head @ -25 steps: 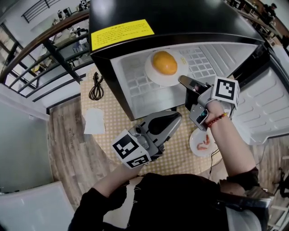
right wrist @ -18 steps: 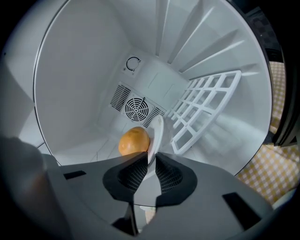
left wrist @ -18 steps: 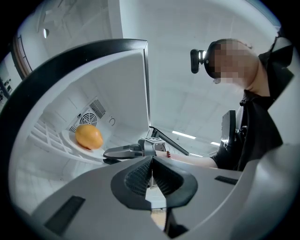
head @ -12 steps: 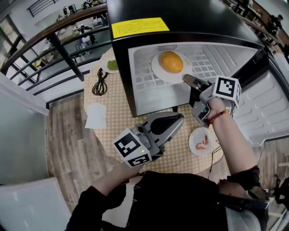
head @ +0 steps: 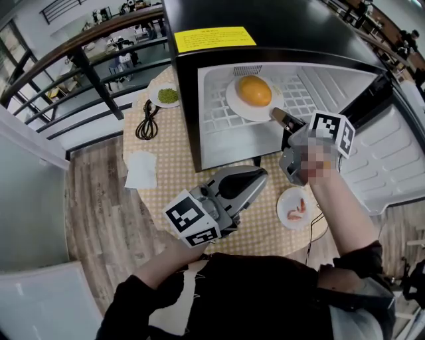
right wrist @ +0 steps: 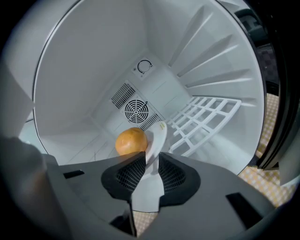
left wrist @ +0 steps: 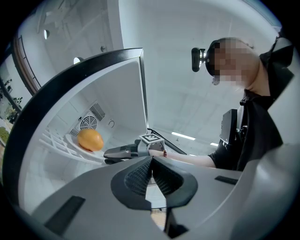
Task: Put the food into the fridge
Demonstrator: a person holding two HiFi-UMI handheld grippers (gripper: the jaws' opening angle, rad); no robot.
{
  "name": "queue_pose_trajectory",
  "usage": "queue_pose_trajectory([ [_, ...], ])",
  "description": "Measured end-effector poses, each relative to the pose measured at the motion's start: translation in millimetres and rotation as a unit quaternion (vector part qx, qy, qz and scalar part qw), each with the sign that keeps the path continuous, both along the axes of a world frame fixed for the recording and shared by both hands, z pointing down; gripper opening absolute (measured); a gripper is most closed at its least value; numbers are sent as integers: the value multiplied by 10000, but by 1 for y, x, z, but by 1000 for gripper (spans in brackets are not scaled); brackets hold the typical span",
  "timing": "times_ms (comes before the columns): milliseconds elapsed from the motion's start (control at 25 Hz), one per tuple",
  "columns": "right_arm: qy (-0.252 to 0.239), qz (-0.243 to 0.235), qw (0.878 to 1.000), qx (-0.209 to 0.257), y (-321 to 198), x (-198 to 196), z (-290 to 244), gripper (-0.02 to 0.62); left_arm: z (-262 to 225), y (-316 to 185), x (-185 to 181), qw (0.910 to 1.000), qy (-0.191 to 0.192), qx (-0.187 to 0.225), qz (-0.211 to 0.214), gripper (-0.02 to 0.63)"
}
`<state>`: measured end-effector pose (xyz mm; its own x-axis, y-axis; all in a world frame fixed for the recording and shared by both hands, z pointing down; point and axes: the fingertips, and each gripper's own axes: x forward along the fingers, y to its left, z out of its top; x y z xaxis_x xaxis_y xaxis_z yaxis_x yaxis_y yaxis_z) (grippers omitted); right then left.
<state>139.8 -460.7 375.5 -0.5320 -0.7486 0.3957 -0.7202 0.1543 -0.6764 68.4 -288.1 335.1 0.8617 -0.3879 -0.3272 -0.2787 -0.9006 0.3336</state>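
Note:
A white plate (head: 238,106) bearing a round orange food (head: 255,91) rests on the wire shelf inside the open black fridge (head: 265,20). My right gripper (head: 275,114) reaches into the fridge at the plate's near rim. Seen from the right gripper view, the plate (right wrist: 157,138) stands edge-on between the pads of this gripper (right wrist: 151,161). Its jaws are opening and small gaps show beside the rim, with the orange food (right wrist: 131,141) just beyond. My left gripper (head: 255,178) hovers over the table in front of the fridge. It (left wrist: 151,161) is shut and holds nothing.
A small plate with shrimp (head: 297,207) lies on the table under my right arm. Left of the fridge are a plate of green food (head: 167,96), a coiled black cable (head: 147,123) and a white napkin (head: 141,170). The fridge door (head: 405,153) hangs open at right.
The head camera has shifted, bringing the green-food plate into view. The plate with the orange food stays on the shelf, and my right gripper stays at its rim.

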Motion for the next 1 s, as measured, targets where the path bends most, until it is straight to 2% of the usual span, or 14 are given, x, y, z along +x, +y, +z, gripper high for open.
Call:
queue_pose_trajectory([
  [560, 572, 91, 9979, 286, 5, -1, 0, 98, 4, 12, -11, 10000, 70, -48, 14, 15],
  [1000, 966, -9, 9940, 513, 6, -2, -1, 107, 3, 13, -12, 9999, 94, -48, 20, 15],
])
